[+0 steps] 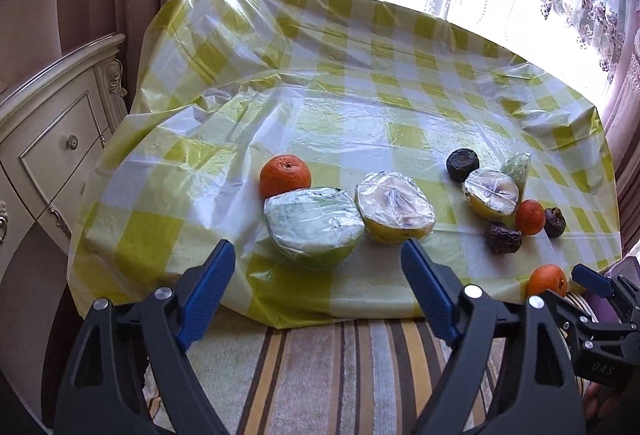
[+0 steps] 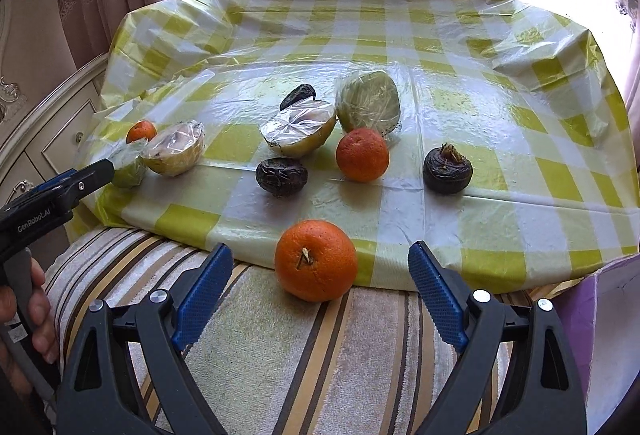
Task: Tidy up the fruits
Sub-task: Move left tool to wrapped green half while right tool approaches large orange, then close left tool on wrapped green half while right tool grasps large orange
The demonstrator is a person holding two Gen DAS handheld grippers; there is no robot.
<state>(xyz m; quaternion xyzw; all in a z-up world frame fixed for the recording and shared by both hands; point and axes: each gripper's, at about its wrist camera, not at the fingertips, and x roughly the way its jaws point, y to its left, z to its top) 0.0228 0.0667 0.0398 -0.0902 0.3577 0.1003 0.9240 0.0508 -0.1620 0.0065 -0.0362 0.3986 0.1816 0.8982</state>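
Note:
My left gripper (image 1: pixel 318 251) stands open just short of a film-wrapped green half fruit (image 1: pixel 312 231), its blue pads clear of it. Beside that lie an orange (image 1: pixel 285 175) and a wrapped yellow half (image 1: pixel 394 213). My right gripper (image 2: pixel 320 251) is open too, with an orange (image 2: pixel 316 261) at the table's front edge between its fingers, untouched. Further back lie another orange (image 2: pixel 362 154), two dark wrinkled fruits (image 2: pixel 281 176) (image 2: pixel 447 169), a wrapped yellow half (image 2: pixel 298 133) and a wrapped green piece (image 2: pixel 370 107).
The low table wears a yellow-and-white checked plastic cloth (image 2: pixel 480 115). A striped towel-like cover (image 2: pixel 280 355) lies under both grippers. A cream cabinet (image 1: pixel 52 139) stands at the left, curtains and a bright window behind. A hand (image 2: pixel 24 299) holds the left gripper's handle.

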